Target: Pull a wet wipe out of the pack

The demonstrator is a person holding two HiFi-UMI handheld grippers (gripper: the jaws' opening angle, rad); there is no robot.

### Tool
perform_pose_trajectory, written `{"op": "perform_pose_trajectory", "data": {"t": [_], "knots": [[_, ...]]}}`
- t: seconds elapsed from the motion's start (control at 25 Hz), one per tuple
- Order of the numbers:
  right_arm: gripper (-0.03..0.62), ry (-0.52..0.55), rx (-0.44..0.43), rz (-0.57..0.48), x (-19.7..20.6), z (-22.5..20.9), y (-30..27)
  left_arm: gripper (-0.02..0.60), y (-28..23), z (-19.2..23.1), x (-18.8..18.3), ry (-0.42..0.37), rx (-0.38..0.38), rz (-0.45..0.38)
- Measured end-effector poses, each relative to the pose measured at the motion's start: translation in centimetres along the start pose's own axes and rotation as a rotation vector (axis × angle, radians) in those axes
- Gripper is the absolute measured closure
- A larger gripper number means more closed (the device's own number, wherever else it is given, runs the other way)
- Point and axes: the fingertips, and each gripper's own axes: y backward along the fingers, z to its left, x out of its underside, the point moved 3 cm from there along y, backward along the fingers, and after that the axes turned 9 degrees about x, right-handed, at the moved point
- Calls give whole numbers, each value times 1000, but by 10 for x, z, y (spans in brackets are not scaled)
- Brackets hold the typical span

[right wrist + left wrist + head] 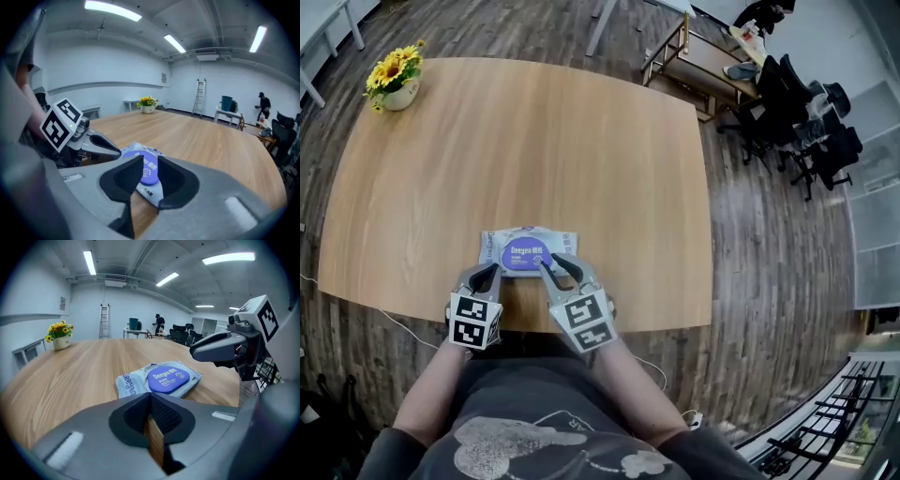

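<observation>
Wet wipe pack (528,250) on table (534,141), close to my edge, about mid-width. My left gripper (493,271) at pack's near left corner. My right gripper (551,263) at its near right side. Both side by side, pack just before them; contact unclear. Flower pot (397,91) on table's far left corner, well apart from pack. Office chairs (802,122) on floor beyond table's far right. Ladder (103,320) at wall behind table.
</observation>
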Motion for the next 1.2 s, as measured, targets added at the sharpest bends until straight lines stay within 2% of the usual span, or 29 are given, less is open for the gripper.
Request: {"op": "perform_pose_trajectory", "data": {"t": [0.12, 0.44, 0.56, 0.76, 1.0, 1.2], "knots": [[472, 81, -79, 49, 5, 4, -12, 563, -4, 4, 1, 13, -11, 11], [316, 205, -229, 137, 14, 15, -38, 563, -12, 9, 6, -28, -36, 99], [281, 267, -269, 173, 23, 20, -49, 563, -16, 10, 6, -29, -36, 119], [278, 347, -280, 193, 30, 25, -64, 563, -16, 9, 6, 10, 1, 154], [273, 333, -284, 186, 34, 27, -71, 563, -19, 10, 7, 16, 11, 156], [280, 307, -324, 209, 33, 26, -71, 563, -19, 10, 8, 25, 0, 162]]}}
